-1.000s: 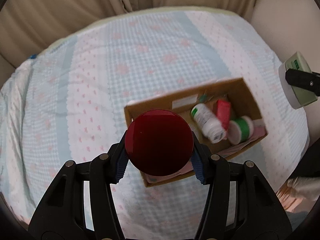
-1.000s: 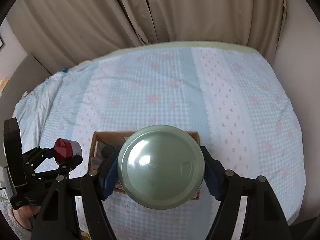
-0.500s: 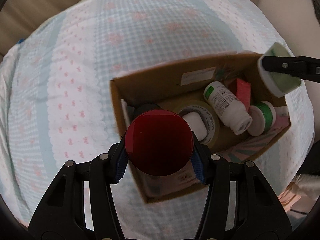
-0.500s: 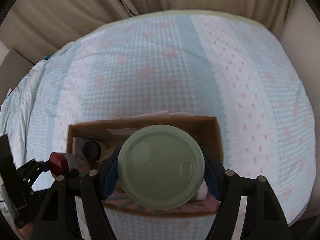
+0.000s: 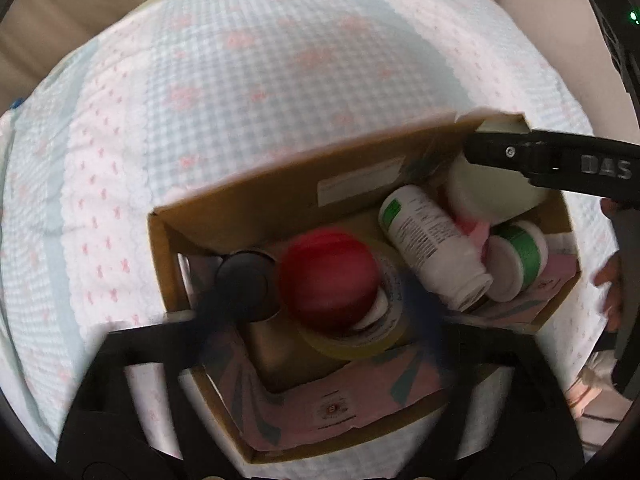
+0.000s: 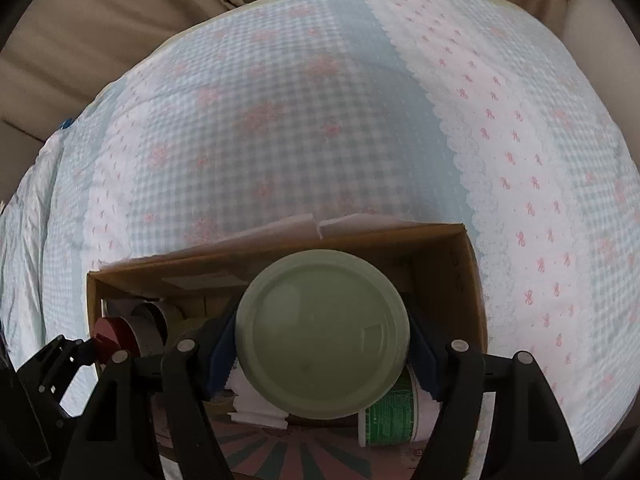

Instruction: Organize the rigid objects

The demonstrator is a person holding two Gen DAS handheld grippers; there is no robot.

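Note:
A cardboard box (image 5: pixel 256 192) sits on the checked bedspread. In the left wrist view my left gripper (image 5: pixel 320 316) is open, its blue pads blurred and spread wide. The red-capped jar (image 5: pixel 328 280) is free of them and lies in the box on a yellow tape roll (image 5: pixel 360 340). My right gripper (image 6: pixel 320 344) is shut on a pale green-lidded jar (image 6: pixel 322 334) and holds it inside the box (image 6: pixel 466 272). That jar also shows in the left wrist view (image 5: pixel 492 192), at the box's far right corner.
The box also holds a black-capped item (image 5: pixel 244 286), a white bottle with a green label (image 5: pixel 432 240), a green-and-white tub (image 5: pixel 516 260) and pink patterned paper (image 5: pixel 340 404). Beige curtains (image 6: pixel 160 8) hang behind the bed.
Both grippers dropped into the box. My left gripper opened and let go of the red-capped jar, which now lies on the tape roll. The right gripper lowered its jar into the box.

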